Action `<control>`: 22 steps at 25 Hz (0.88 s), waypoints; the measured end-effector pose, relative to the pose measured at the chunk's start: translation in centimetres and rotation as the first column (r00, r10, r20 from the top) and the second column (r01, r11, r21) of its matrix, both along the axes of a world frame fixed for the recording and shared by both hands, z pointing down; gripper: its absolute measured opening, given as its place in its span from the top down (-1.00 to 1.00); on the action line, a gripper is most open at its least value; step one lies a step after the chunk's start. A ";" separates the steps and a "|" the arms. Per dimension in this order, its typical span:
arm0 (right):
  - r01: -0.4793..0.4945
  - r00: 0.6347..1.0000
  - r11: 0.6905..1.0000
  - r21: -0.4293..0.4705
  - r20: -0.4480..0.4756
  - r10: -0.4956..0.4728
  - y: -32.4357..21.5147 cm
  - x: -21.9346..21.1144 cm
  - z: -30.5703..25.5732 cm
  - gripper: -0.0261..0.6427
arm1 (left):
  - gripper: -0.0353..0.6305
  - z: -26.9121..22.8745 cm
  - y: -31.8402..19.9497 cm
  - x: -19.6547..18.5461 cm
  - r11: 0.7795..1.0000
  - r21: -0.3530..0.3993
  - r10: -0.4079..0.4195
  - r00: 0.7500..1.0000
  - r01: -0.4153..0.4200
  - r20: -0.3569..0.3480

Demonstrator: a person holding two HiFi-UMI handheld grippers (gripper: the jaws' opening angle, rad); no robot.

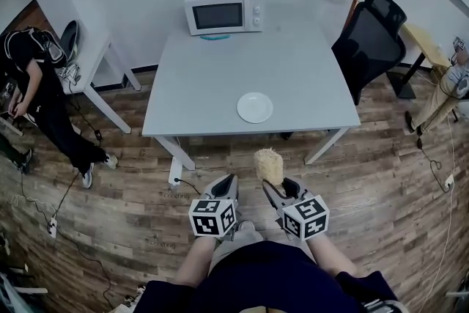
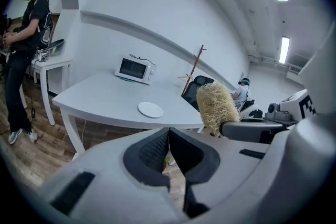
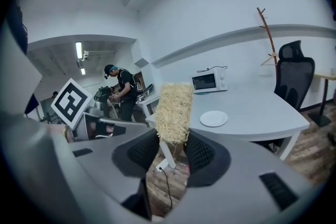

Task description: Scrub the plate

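Left tongs [image 2: 168, 136]: clenched on nothing, pads pressed together, at the lower centre of the head view.
Right tongs [image 3: 173, 139]: grasping the straw-coloured scrubber [image 1: 269, 166], which stands up out of my jaws, just right of the left pair.
Plate [image 1: 255, 108]: flat on the white table [image 1: 212, 77], mid-frame near its front edge, well apart from both tongs.
Microwave [image 1: 224, 8]: upper centre, at the table's far edge.
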State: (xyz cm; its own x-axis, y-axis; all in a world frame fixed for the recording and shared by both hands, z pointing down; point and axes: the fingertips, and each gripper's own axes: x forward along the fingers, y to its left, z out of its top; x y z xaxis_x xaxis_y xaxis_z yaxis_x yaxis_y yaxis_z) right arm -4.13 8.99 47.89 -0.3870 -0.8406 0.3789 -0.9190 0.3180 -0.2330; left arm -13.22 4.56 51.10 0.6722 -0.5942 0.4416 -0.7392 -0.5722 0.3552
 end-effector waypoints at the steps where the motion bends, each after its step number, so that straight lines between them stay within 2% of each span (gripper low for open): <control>1: -0.007 1.000 1.000 -0.002 -0.001 0.007 -0.6 0.0 0.1 0.47 | 0.84 0.1 -0.6 -0.1 1.000 -0.005 0.002 1.000 -0.002 -0.001; 14: -0.074 0.997 0.996 -0.058 -0.013 0.074 -8.2 4.2 2.9 0.47 | 0.84 2.8 -8.3 0.8 0.999 -0.053 -0.009 1.000 0.009 -0.001; 22: -0.010 0.998 0.998 -0.060 -0.067 0.006 -16.3 7.7 3.4 0.47 | 0.83 4.6 -15.5 3.7 0.994 -0.109 -0.031 0.999 0.034 0.026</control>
State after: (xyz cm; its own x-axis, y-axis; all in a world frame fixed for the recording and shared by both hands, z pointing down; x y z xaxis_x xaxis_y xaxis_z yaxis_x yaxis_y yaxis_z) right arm 3.61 -7.35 51.29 -0.3526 -0.8181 0.4542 -0.9356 0.2981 -0.1894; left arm -9.49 -10.90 55.67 0.6415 -0.5631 0.5210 -0.7660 -0.5065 0.3957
